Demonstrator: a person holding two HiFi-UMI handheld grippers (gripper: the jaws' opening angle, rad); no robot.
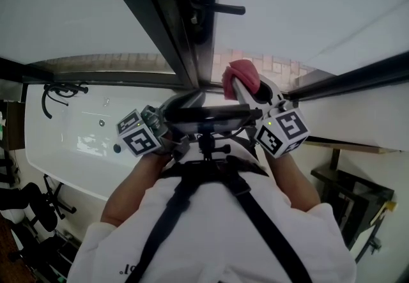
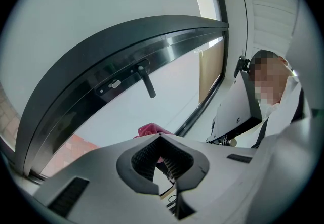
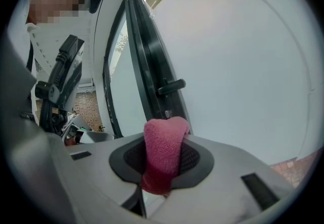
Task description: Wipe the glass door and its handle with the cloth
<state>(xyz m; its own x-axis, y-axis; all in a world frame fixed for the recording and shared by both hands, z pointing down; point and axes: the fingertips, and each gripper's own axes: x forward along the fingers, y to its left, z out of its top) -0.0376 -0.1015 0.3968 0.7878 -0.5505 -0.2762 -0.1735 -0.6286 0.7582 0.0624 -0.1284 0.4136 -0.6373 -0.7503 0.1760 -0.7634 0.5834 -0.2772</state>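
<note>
The glass door (image 1: 307,0) has a dark frame (image 1: 172,26) and a black lever handle (image 1: 220,9), which also shows in the left gripper view (image 2: 147,81) and the right gripper view (image 3: 171,86). My right gripper (image 1: 241,87) is shut on a pink cloth (image 1: 241,74), held close to the glass below the handle. The cloth (image 3: 163,154) stands up between its jaws. My left gripper (image 1: 186,99) is beside it to the left, shut with nothing in it (image 2: 161,138). Past its tips shows a bit of the pink cloth (image 2: 151,129).
A white tub-like basin (image 1: 70,141) lies at the left. A dark rack (image 1: 345,192) stands at the lower right. Brick paving (image 1: 271,64) shows through the glass. A camera mount (image 1: 208,119) sits between the grippers, above my white shirt and black harness straps.
</note>
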